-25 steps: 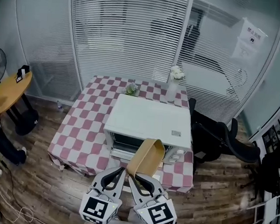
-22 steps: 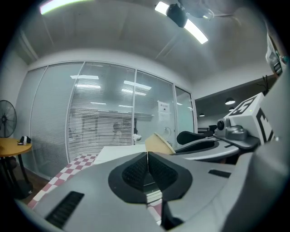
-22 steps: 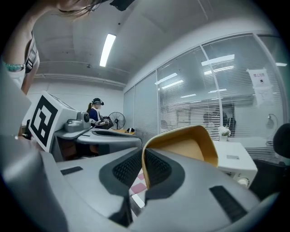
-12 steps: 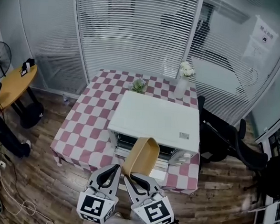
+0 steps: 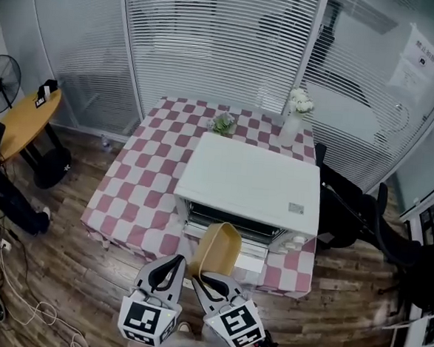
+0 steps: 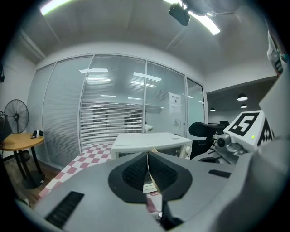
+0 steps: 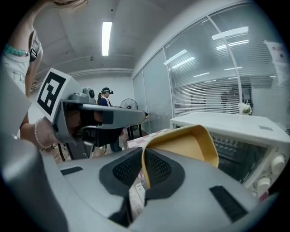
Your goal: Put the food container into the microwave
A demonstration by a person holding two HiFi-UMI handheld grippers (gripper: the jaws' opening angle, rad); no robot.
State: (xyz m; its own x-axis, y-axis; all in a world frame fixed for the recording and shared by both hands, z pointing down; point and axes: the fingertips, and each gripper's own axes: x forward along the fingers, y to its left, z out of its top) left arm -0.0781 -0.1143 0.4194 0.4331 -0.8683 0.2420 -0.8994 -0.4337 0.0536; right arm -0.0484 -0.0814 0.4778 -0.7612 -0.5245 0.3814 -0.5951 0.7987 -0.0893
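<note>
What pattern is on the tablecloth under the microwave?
The tablecloth has a red and white check pattern; the head view shows it best.

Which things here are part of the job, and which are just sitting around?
Part of the job: food container, held in left gripper and right gripper; microwave.
Lying about: vase of flowers, small plant, fan, round table, office chair.

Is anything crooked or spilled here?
The yellow food container is tipped, not level: the left gripper and right gripper pinch only its near rim, in front of the microwave. It looks empty; nothing spilled.
</note>
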